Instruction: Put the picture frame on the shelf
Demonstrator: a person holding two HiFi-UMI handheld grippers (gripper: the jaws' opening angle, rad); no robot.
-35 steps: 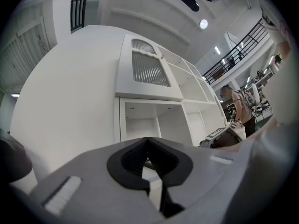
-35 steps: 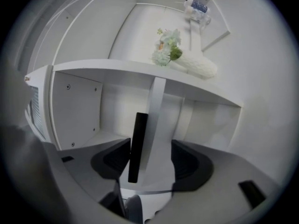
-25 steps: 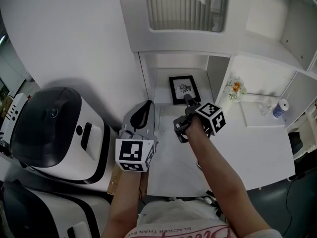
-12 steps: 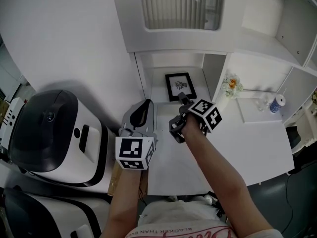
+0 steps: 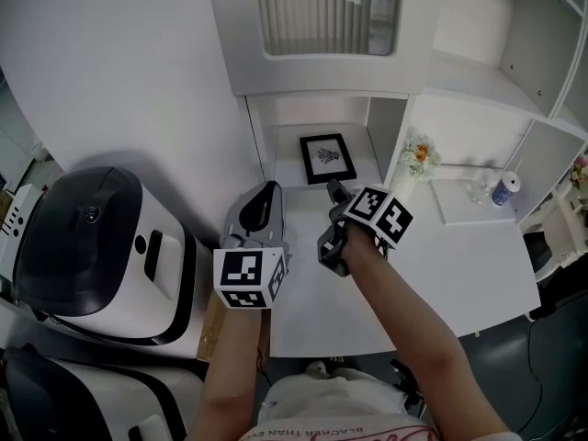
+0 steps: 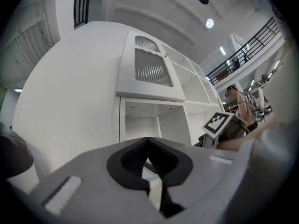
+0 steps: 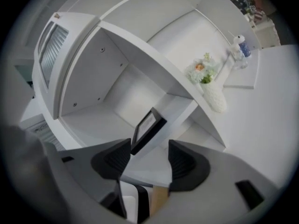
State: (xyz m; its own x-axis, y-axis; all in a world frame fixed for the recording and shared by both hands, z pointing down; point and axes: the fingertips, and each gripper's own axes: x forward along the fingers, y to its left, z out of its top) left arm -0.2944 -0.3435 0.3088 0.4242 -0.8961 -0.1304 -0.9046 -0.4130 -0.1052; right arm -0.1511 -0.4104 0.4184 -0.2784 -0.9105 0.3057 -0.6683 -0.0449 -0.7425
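The black picture frame [image 5: 327,158] stands in the low shelf compartment [image 5: 285,159], leaning back, its white print facing me. My right gripper [image 5: 332,222] hovers just in front of that compartment, open. Its jaws have just been closing slightly and nothing is between them. In the right gripper view the frame [image 7: 148,128] shows past the two dark pads [image 7: 183,161], apart from them, and looks tilted there. My left gripper [image 5: 262,211] hangs left of the right one, its jaw tips together. In the left gripper view the left gripper [image 6: 148,146] holds nothing.
A white vase of flowers [image 5: 415,160] stands in the compartment to the right. Farther right are a bottle [image 5: 503,189] and a glass. Two large white-and-black appliances [image 5: 92,246] fill the left side. A ribbed-glass cabinet door [image 5: 322,12] hangs above. The white table [image 5: 459,255] stretches out to the right.
My right gripper has pulled back from the frame toward me, risen a little and rolled. The frame stays standing in the compartment. The left gripper has kept its place.
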